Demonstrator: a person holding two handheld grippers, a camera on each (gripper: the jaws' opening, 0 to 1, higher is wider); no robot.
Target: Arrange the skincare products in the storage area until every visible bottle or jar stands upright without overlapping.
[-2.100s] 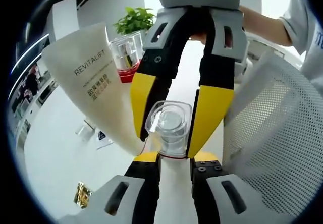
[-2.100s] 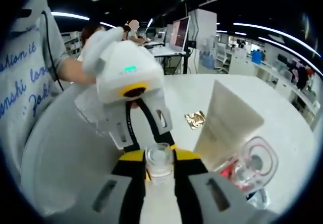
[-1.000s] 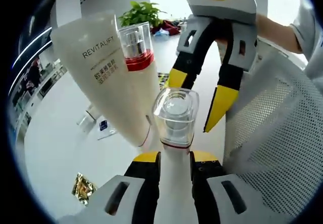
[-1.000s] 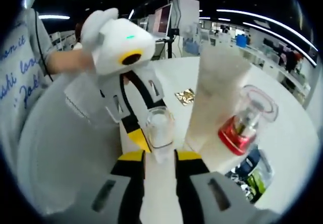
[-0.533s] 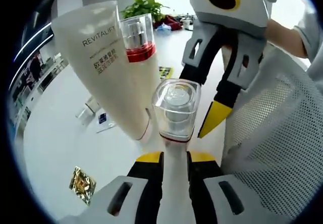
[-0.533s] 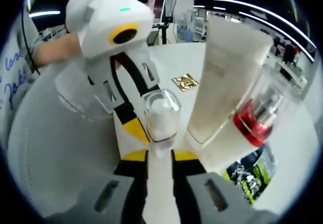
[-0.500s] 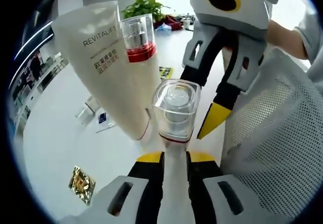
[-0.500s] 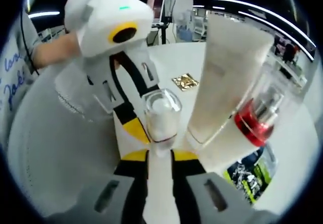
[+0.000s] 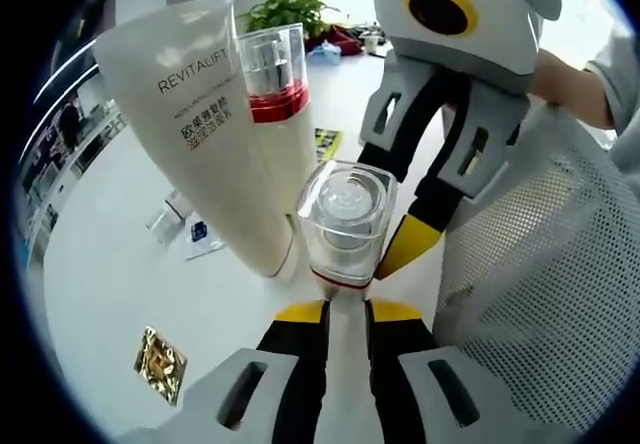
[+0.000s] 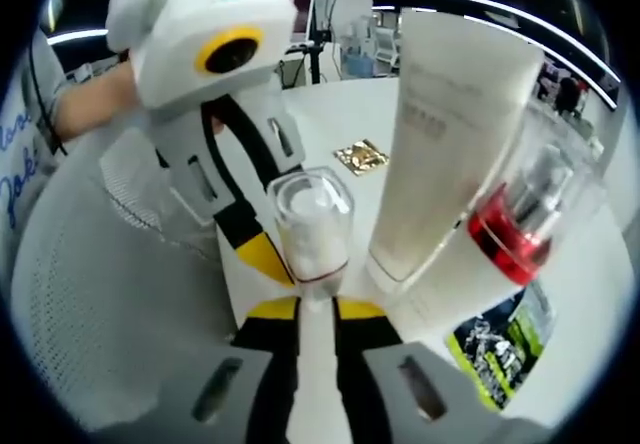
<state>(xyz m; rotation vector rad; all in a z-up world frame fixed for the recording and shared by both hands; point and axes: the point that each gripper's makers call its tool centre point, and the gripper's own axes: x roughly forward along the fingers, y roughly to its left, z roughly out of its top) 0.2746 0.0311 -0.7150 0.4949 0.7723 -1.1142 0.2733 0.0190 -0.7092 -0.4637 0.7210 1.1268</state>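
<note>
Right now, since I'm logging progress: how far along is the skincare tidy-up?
Done, it seems: the Revitalift tube, the red-banded pump bottle and the small clear-capped bottle all stand upright. In hand: the left hand-held gripper and right hand-held gripper flank the small bottle; whether either grips it is unclear. Left: back both away and check nothing touches.

Left gripper view is bright — daylight blows out the far window, w/ glare on the white table (image 9: 95, 294). Right gripper view is dimmer — ceiling strip lights (image 10: 470, 2) streak overhead. Heavy fisheye bending at edges; near parts slightly soft.
</note>
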